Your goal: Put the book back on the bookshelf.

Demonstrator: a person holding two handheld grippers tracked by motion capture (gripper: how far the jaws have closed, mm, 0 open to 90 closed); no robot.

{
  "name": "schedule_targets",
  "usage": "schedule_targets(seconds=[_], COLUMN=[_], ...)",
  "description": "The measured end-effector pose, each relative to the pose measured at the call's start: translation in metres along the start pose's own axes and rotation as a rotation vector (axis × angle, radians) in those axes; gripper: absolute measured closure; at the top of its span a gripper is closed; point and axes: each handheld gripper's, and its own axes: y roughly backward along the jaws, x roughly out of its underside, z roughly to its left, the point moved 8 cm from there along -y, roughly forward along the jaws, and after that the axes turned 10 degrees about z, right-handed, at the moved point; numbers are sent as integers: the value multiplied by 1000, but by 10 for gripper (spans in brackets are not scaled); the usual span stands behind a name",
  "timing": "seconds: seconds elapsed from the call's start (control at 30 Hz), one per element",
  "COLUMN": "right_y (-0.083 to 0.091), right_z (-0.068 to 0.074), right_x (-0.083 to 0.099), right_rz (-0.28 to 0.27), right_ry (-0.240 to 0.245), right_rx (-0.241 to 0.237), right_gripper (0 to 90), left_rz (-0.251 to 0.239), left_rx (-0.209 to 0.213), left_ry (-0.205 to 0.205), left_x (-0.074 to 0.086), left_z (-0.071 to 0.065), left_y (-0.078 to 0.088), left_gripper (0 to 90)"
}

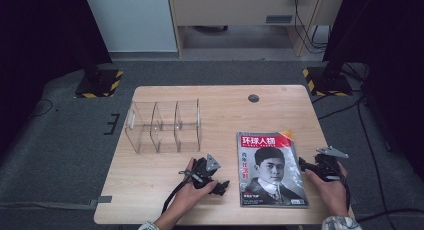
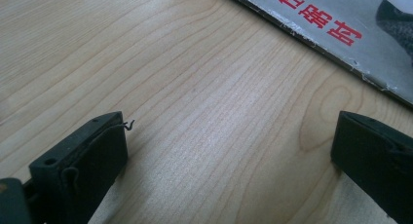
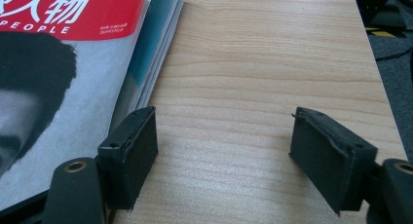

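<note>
Magazine (image 1: 271,169): flat on table (image 1: 215,97), at 5 o'clock from the clear divider rack (image 1: 164,126). Left gripper (image 1: 224,186) and right gripper (image 1: 303,164): at its 9 and 3 o'clock edges, jaws wide, empty, apparently placed to lift it.

- A magazine (image 1: 271,170) lies flat and closed on the desk (image 1: 220,97), cover up, toward 4 o'clock from the desk's middle. Its red masthead band with white characters faces 12 o'clock, above a black-and-white portrait; its spine runs along the 9 o'clock side.
- A clear acrylic organizer (image 1: 164,126) with several upright dividers stands at about 10 o'clock, well apart from the magazine, its compartments empty.
</note>
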Motion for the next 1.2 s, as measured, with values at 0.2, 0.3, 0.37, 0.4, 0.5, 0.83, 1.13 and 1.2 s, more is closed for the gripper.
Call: schedule_targets(seconds=[0.2,0.3,0.37,0.4,0.5,0.83,1.13,1.2], right_y=[1,6,9,13,17,12,9,7], right_z=[-4,-6,-7,-5,1,32,48,52], right_x=[-1,-5,-7,-9,-10,-19,-17,-17], right_rz=[-10,-39,-52,-66,-74,-84,-59,-56], right_ry=[-21,-36,-36,-44,-33,56,97,113], right_rx=[11,19,18,6,-18,-127,-170,-183], right_gripper=[274,276,269,252,223,95,257,273], left_rz=[0,0,-1,-3,-9,-89,-132,-134], left_rx=[0,0,2,-1,-1,37,80,118], left_ry=[1,-1,-4,-5,-9,40,24,11], left_x=[0,0,0,0,0,-18,-35,-37], left_z=[0,0,0,0,-1,-10,-42,-56], left_y=[0,0,0,1,1,10,14,11], left_gripper=[0,0,0,0,6,72,201,263])
